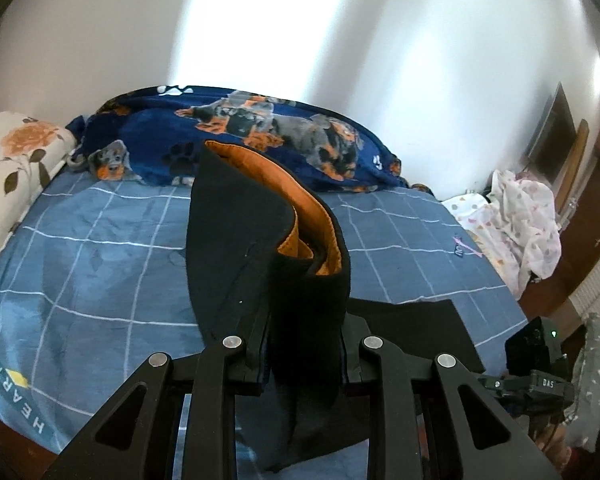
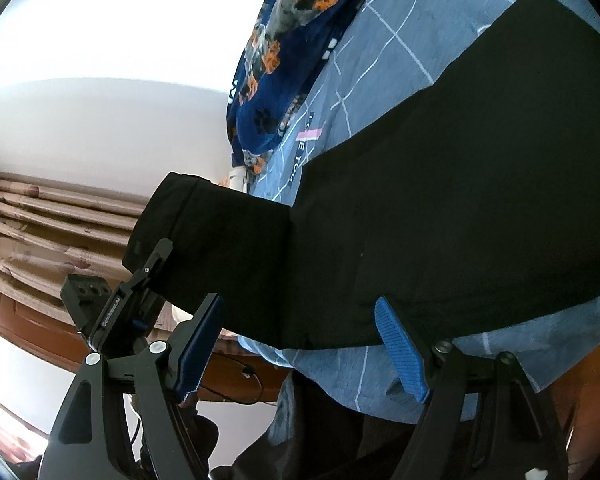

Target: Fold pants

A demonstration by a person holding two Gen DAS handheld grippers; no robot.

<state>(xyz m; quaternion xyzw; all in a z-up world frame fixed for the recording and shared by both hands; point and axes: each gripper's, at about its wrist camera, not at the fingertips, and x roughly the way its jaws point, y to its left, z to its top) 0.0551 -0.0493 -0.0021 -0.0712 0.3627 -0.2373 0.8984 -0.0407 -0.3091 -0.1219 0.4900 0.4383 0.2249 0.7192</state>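
The black pants lie across the blue checked bed sheet. My left gripper is shut on the waistband end of the pants and holds it lifted, so the orange lining shows. That lifted end also shows in the right wrist view, clamped by the left gripper. My right gripper is open and empty at the near edge of the pants, with its blue pads on either side of the cloth edge.
A dark blue dog-print blanket lies along the wall at the back of the bed. A flowered pillow is at the left, a white patterned cloth heap at the right. Curtains hang beyond the bed.
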